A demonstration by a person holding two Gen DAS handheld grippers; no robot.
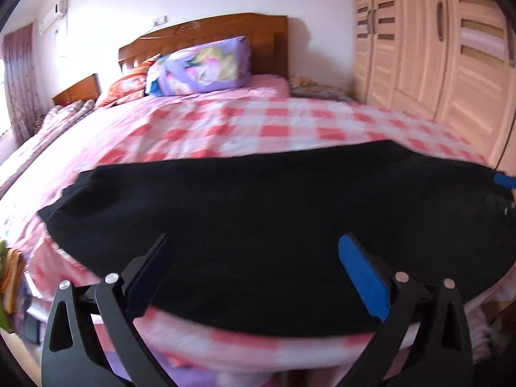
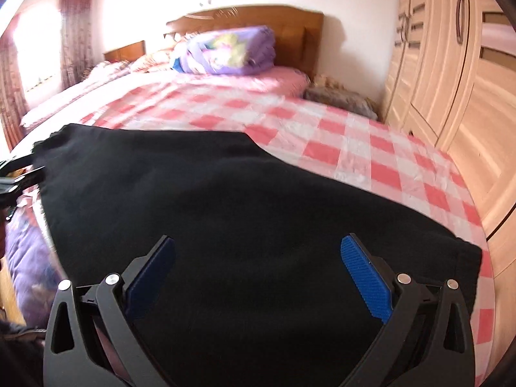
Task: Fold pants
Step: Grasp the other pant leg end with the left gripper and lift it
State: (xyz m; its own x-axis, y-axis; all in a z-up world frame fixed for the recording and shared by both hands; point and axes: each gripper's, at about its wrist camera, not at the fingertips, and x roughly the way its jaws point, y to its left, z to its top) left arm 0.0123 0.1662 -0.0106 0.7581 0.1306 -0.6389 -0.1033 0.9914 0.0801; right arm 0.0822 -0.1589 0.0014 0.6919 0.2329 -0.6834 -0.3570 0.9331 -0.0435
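Black pants (image 1: 258, 213) lie flat across the near part of a bed with a pink checked sheet (image 1: 245, 125); in the right wrist view the pants (image 2: 225, 225) stretch from far left to near right. My left gripper (image 1: 256, 251) is open, its blue-padded fingers wide apart just above the pants' near edge, nothing between them. My right gripper (image 2: 258, 251) is also open over the dark cloth, empty. The right gripper's blue tip (image 1: 504, 180) shows at the pants' right end, and the left gripper (image 2: 19, 174) shows at their left end.
A purple folded quilt (image 1: 200, 67) and pillows sit at the wooden headboard (image 1: 206, 32). A tall light wood wardrobe (image 1: 435, 48) stands along the right side of the bed. Curtains (image 2: 74, 32) hang at the left, by a bedside cabinet (image 1: 77, 92).
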